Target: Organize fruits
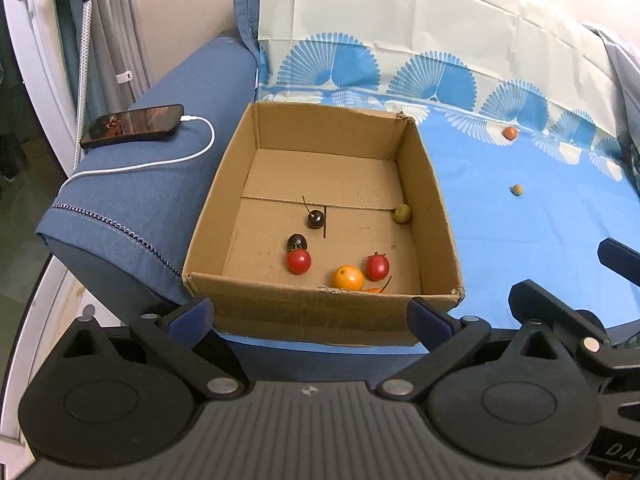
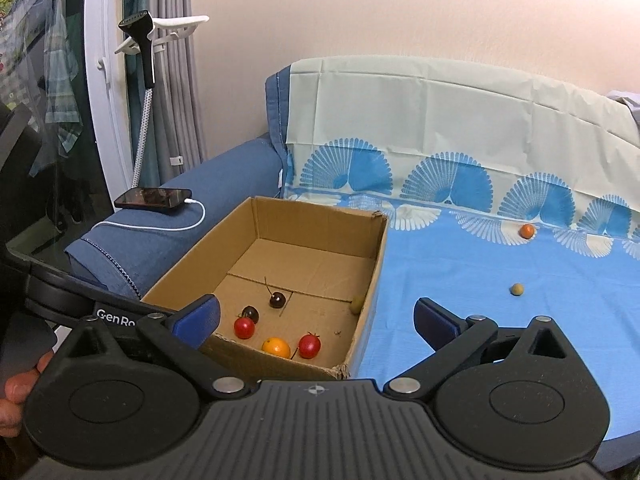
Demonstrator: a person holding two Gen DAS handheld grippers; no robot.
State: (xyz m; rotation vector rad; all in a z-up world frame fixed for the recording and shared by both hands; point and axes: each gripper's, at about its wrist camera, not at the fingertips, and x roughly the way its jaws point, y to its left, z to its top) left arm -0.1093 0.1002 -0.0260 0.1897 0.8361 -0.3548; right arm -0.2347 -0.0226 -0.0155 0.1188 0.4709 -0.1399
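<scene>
- Both grippers, left gripper [image 1: 310, 314] and right gripper [image 2: 316, 318], are hovering with fingers spread wide, grasping nothing.
- Cardboard box [image 1: 308, 316] is sitting at 12 o'clock, holding cherries, tomatoes, an orange [image 1: 348, 277].
- Two small fruits, orange fruit [image 1: 509, 133] and tan fruit [image 1: 516, 189], are lying on the blue sheet [image 1: 520, 240] at 2 o'clock.

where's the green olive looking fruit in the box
In the left wrist view the green fruit sits inside the cardboard box, against its right wall, apart from the red and orange fruits nearer the front.
</scene>
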